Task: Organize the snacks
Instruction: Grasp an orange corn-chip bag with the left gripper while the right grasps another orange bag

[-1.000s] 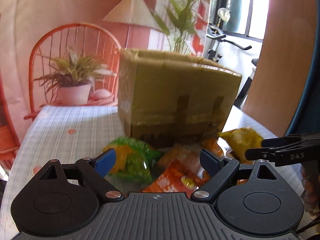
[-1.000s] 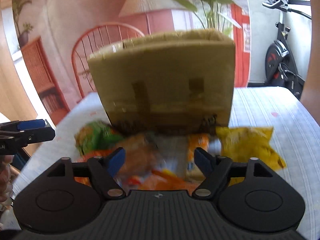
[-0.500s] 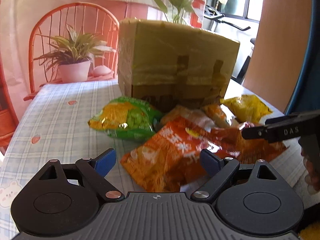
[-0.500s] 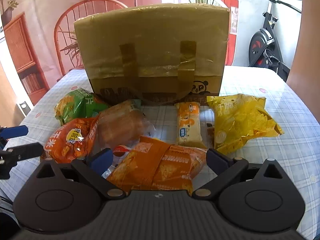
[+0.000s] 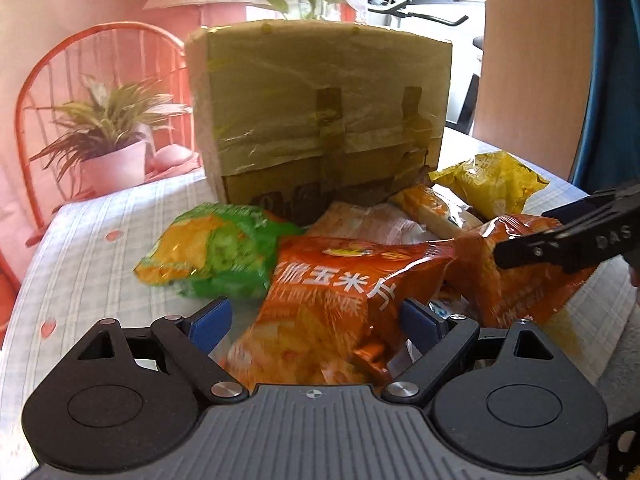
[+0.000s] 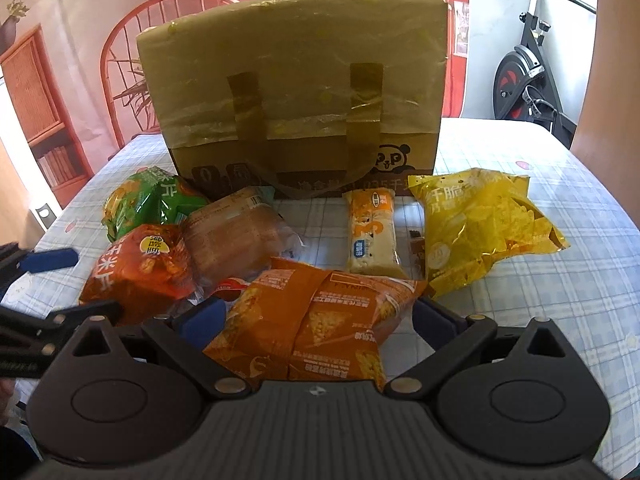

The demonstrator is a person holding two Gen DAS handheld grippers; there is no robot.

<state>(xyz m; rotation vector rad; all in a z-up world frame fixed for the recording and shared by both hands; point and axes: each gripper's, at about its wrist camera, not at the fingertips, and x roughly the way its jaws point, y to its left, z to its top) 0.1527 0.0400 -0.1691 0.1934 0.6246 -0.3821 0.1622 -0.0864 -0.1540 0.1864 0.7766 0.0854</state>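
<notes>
Several snack bags lie on the checked tablecloth in front of a taped cardboard box [image 5: 320,112] [image 6: 296,96]. My left gripper [image 5: 314,320] is open, and a red corn-chip bag [image 5: 332,292] [image 6: 140,268] lies between its blue pads. My right gripper [image 6: 316,316] is open wide around an orange chip bag [image 6: 316,320] [image 5: 512,272], with no pad visibly pressing on it. A green bag [image 5: 212,252] [image 6: 148,200], a brown bread packet [image 6: 236,240], a snack bar [image 6: 372,232] and a yellow bag [image 6: 480,228] [image 5: 488,180] lie nearer the box. Right gripper fingers [image 5: 560,244] reach in over the orange bag.
The table [image 6: 560,280] has bare cloth on its right side and on its left [image 5: 80,264]. A red wire chair [image 5: 100,40] with a potted plant [image 5: 112,160] stands behind the table's left. An exercise bike [image 6: 528,80] stands at the back right.
Both grippers have sunk toward the snack pile. The red bag now sits between the left pads and the orange bag between the right pads. The right jaws have spread wider.
</notes>
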